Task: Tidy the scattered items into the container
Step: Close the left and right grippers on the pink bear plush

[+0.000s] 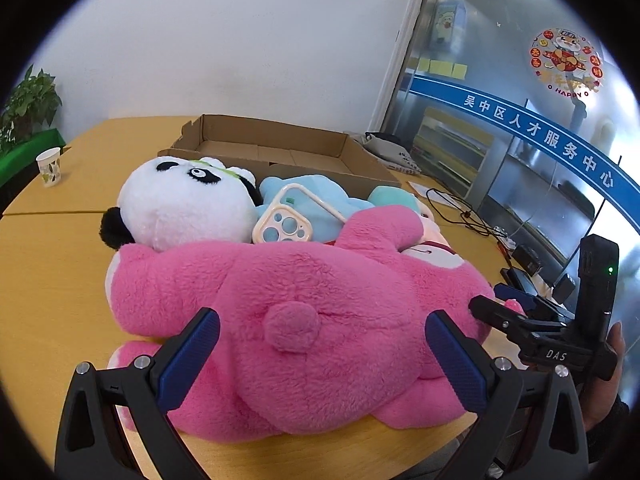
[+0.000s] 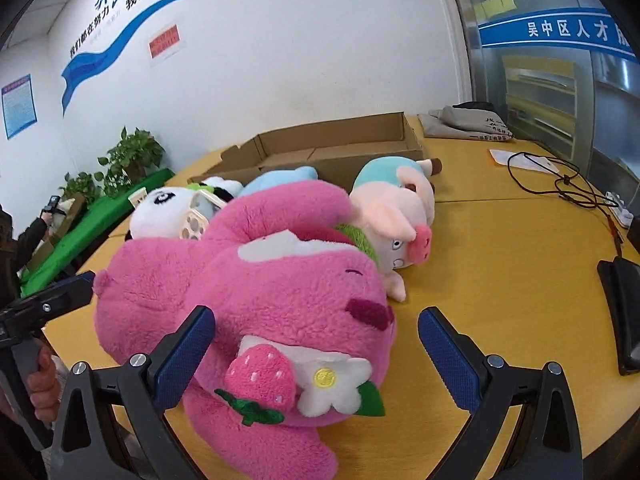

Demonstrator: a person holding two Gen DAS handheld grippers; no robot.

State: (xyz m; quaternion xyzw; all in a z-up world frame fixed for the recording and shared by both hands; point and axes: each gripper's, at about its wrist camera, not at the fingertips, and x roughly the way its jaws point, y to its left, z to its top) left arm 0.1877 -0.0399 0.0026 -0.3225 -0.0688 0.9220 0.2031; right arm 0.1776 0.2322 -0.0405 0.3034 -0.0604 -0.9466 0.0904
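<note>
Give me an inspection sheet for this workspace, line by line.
Surface: yellow wooden table.
Job's things: pink bear plush lying nearest; panda plush, blue plush, phone case and pig plush behind it; cardboard box holds none of them that I can see.
Clutter: paper cup, grey bag, paper sheet.
Grippers: left hand-held gripper open astride the bear; right hand-held gripper open by its head.
Cables: black cable running to a power strip.
Surroundings: potted plants, glass partition.
</note>
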